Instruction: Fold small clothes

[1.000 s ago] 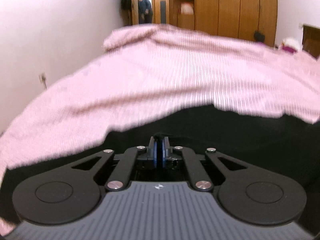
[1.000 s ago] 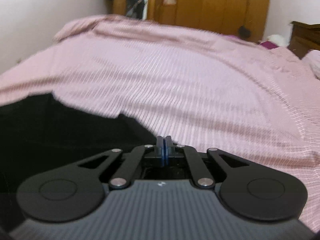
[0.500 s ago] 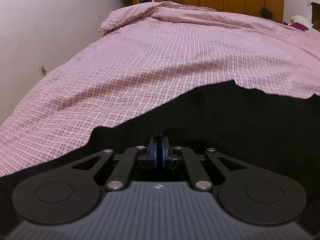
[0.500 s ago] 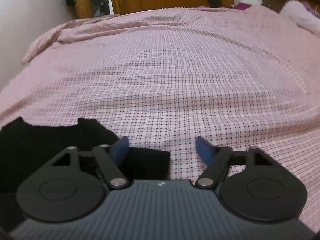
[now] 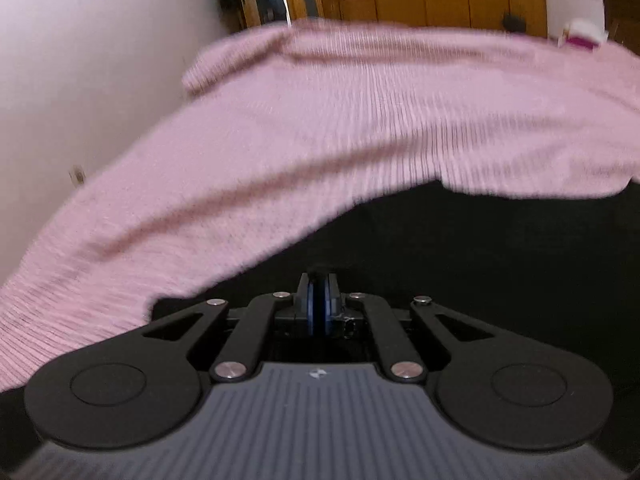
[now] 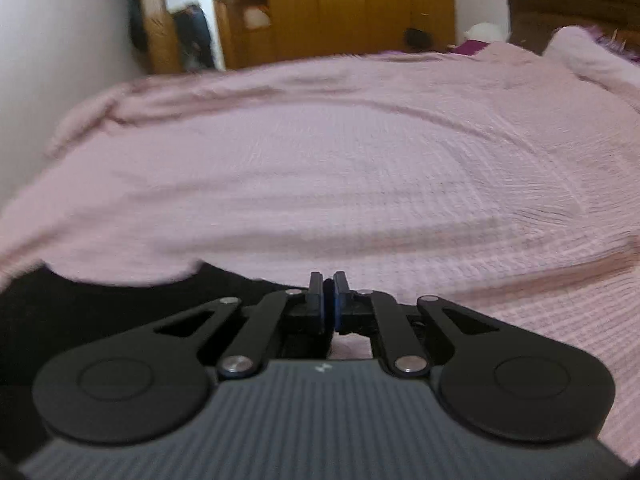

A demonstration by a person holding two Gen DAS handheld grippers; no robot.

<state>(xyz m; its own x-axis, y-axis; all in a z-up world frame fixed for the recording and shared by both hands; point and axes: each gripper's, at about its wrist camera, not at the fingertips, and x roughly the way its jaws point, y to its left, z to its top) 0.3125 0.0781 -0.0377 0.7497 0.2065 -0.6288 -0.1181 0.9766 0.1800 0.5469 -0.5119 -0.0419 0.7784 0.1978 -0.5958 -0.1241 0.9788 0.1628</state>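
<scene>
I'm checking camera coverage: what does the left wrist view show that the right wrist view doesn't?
Only the left wrist view: a wall socket low on the left wall, and the black garment spreading across the right half of the frame, with the left gripper shut on it.

Only the right wrist view: the dark headboard, a pillow beneath it, and the right gripper, fingers nearly together at the garment's edge.

Both: the pink bedspread, wardrobe, doorway and the garment.
</scene>
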